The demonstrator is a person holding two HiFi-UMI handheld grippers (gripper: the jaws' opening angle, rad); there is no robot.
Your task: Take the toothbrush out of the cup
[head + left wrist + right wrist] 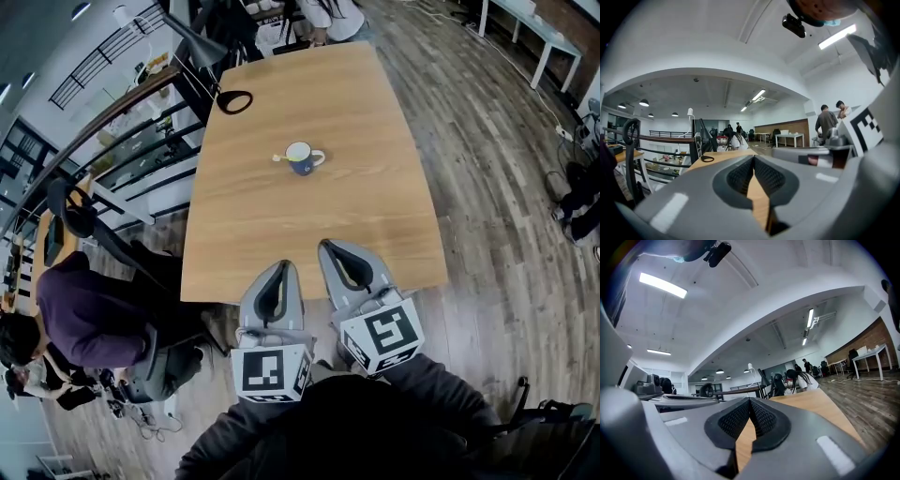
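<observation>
Step in hand: approach. The cup (302, 157) stood on the tabletop (375, 244), with the toothbrush (278, 157) projecting past the cup's left rim. The left gripper (280, 267) and right gripper (326, 247) were well short of the cup, fingers closed and empty. The next move probably called for opening one gripper at the toothbrush.

Toothbrush (278, 157) in cup (302, 159) — cup at table (328, 234) middle.

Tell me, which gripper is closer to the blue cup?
Right. The right gripper reaches over the near edge of the table, short of the cup; the left gripper sits beside it, slightly farther back. Neither touches the cup.
</observation>
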